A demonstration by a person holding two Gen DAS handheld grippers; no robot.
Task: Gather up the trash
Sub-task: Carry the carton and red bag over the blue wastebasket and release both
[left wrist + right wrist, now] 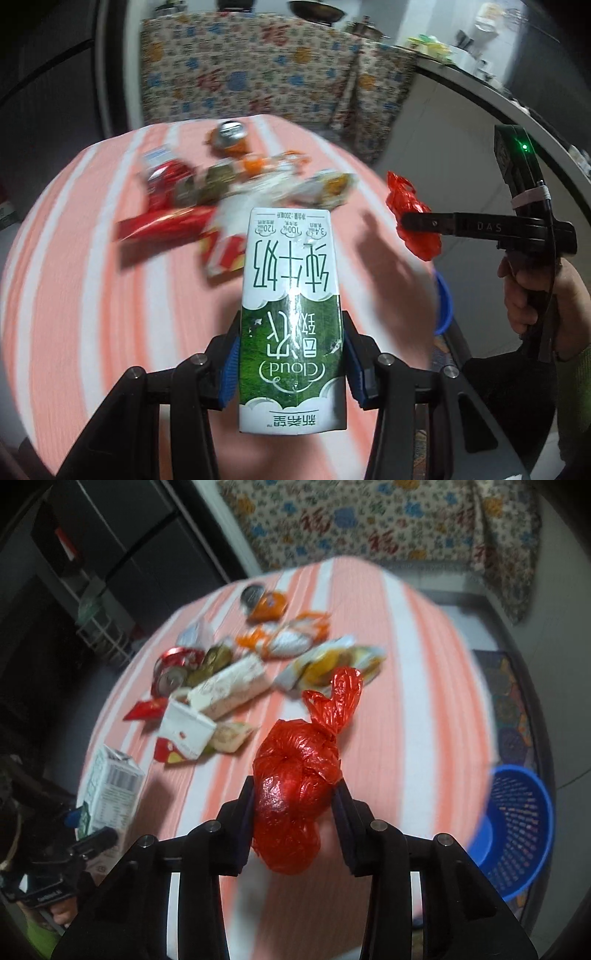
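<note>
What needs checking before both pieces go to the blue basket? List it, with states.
1. Left gripper clamped on milk carton: ok.
2. Right gripper clamped on red bag: ok.
3. Both pieces lifted off the striped table: ok.
4. Blue basket in sight, beside the table: ok.
5. Basket has room: cannot tell; interior blurred.
6. More trash left on the table, such as the orange can: not ok.

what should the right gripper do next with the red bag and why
Probably carry it over the blue basket and let go. The right gripper already clamps the knotted red bag clear of the table, and the basket sits open just off the table's edge to its right.
</note>
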